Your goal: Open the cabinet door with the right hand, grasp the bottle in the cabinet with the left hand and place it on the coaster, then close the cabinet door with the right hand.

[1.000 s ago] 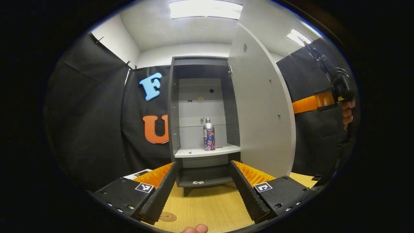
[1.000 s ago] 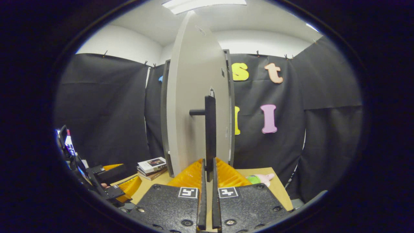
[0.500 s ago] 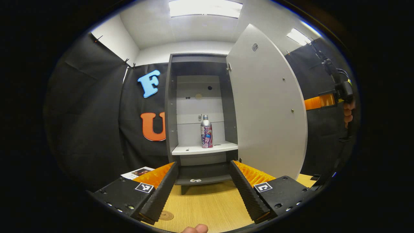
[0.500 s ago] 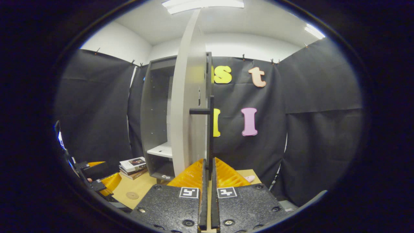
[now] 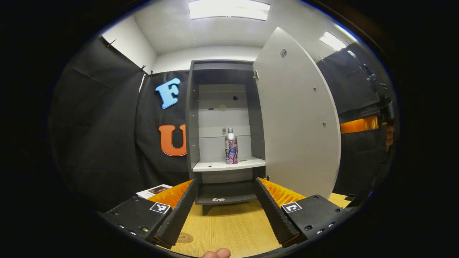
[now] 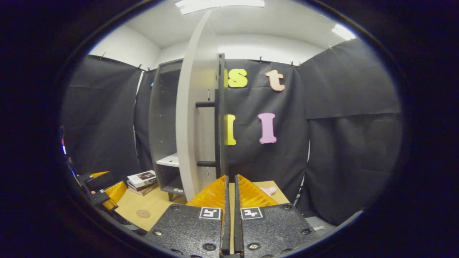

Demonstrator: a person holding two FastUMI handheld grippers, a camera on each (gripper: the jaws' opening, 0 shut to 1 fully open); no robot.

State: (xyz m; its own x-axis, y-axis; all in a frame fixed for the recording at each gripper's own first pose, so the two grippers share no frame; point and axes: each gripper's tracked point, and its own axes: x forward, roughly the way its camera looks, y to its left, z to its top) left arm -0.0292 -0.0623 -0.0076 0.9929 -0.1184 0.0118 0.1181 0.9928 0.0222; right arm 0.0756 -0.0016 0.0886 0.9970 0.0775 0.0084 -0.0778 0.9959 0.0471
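The grey cabinet (image 5: pixel 195 118) stands on the wooden table with its door (image 5: pixel 294 118) swung wide to the right. A silver bottle (image 5: pixel 231 147) with a colourful label stands upright on the white shelf (image 5: pixel 215 165). My left gripper (image 5: pixel 226 182) is open, low over the table, well short of the bottle. A round coaster (image 5: pixel 184 237) lies on the table by its left finger. In the right gripper view, my right gripper (image 6: pixel 231 176) is shut on nothing, just right of the door's black bar handle (image 6: pixel 218 136). The coaster (image 6: pixel 143 213) also lies there at lower left.
A stack of books (image 6: pixel 141 178) lies left of the cabinet foot. A pink soft toy (image 6: pixel 267 190) rests on the table behind the door. The right gripper (image 5: pixel 358 125) and the hand holding it sit beyond the door's outer edge. The left gripper (image 6: pixel 104 188) shows at far left.
The door swung wider. My right gripper came off the handle, which now stands left of its fingers. The left gripper has hardly moved.
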